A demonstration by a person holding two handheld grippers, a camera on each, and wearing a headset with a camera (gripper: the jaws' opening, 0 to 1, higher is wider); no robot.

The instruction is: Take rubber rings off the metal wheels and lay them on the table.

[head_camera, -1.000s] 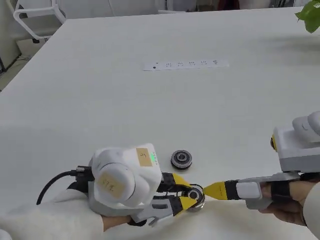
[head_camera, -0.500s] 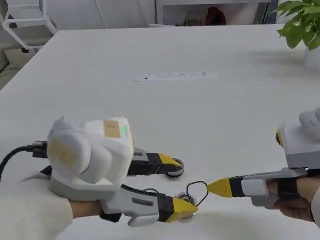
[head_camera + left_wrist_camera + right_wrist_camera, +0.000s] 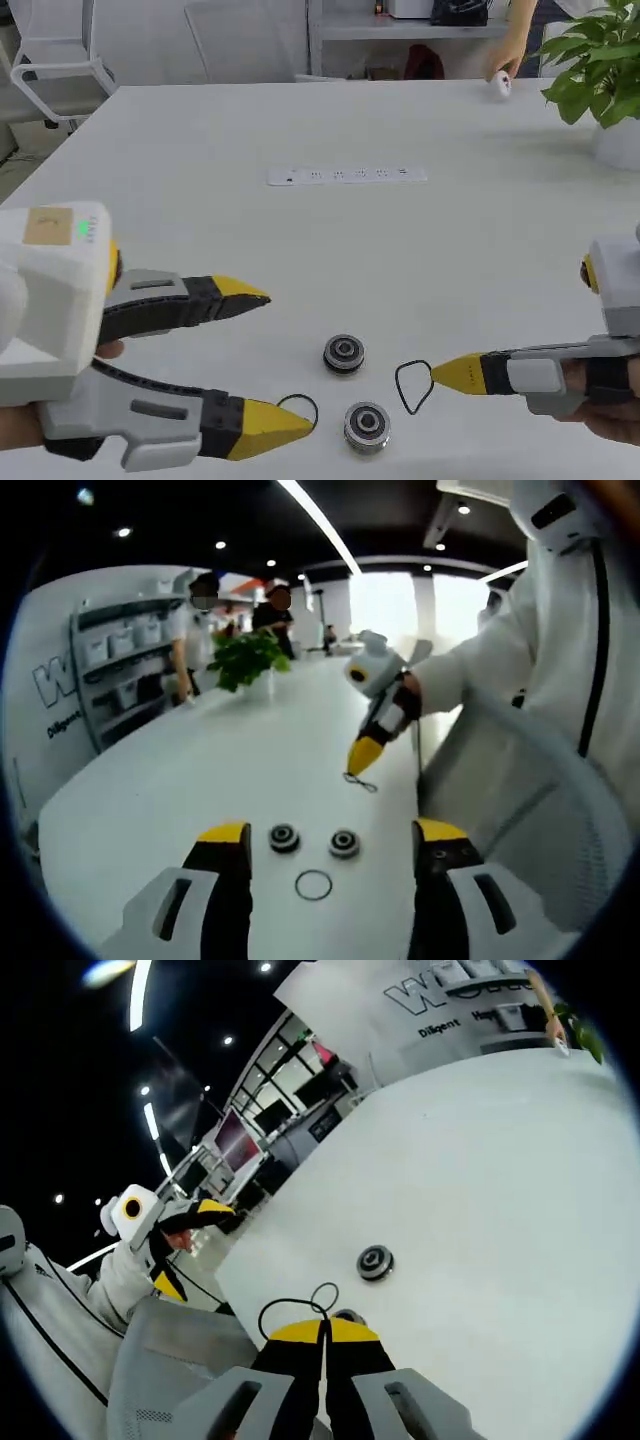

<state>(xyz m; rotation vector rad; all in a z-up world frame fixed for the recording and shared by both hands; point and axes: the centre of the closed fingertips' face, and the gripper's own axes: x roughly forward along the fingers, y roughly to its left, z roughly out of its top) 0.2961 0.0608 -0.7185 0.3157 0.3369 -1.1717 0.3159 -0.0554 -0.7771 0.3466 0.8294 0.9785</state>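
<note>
Now the right gripper (image 3: 436,373), clamped on a rubber ring (image 3: 398,378), should lower it flat to the table (image 3: 400,250) before releasing; the left gripper (image 3: 289,361) is wide open.

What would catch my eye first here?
The right gripper, at the table's right, pinches a black rubber ring in its yellow tips. Just left of it a metal wheel and a second wheel lie on the white table, and the left gripper gapes wide open at lower left.
</note>
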